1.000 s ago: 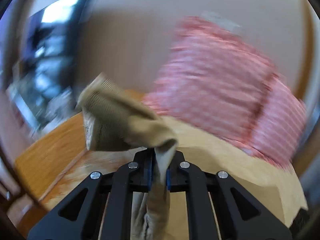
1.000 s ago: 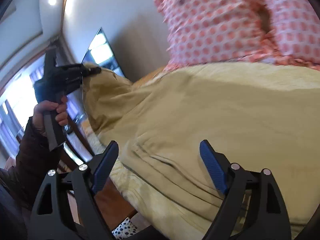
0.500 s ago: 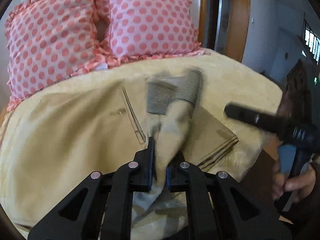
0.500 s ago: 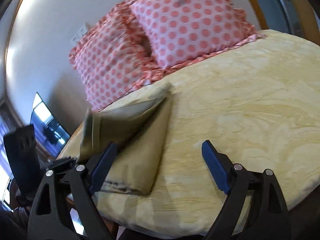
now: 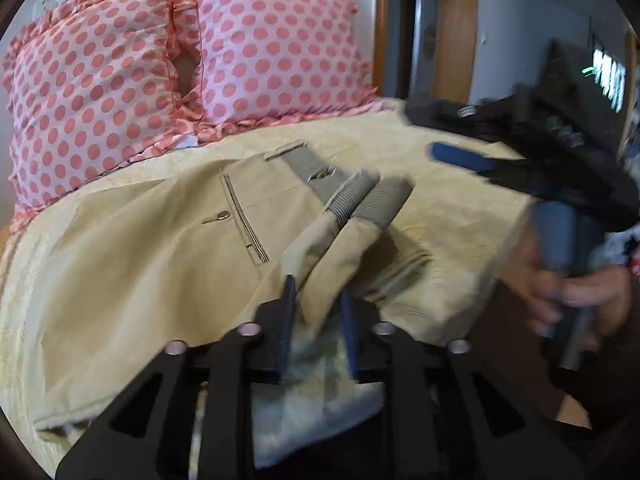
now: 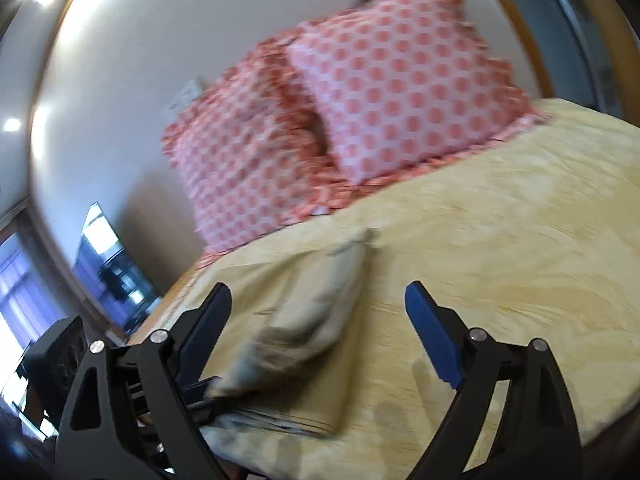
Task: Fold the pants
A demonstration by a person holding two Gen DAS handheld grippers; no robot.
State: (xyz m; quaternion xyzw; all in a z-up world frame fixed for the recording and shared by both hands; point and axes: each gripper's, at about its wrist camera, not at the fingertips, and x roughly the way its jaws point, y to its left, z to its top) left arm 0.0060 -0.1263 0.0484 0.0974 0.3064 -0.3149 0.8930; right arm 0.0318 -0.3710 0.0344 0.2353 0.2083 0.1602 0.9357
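Left gripper (image 5: pixel 318 312) has its fingers only slightly apart, with the cuffed leg ends of the tan pants (image 5: pixel 168 264) lying loosely between them on the yellow bedspread (image 5: pixel 452 216). Right gripper (image 6: pixel 316 312) is spread wide, holding nothing, hovering over the folded pants (image 6: pixel 304 320), leg ends nearest.

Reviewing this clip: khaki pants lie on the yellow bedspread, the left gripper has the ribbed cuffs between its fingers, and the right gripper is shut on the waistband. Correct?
Not quite. The right gripper is open and holds nothing, as the right wrist view shows. The rest stands: the left gripper has the ribbed cuffs of the khaki pants, on the yellow bedspread.
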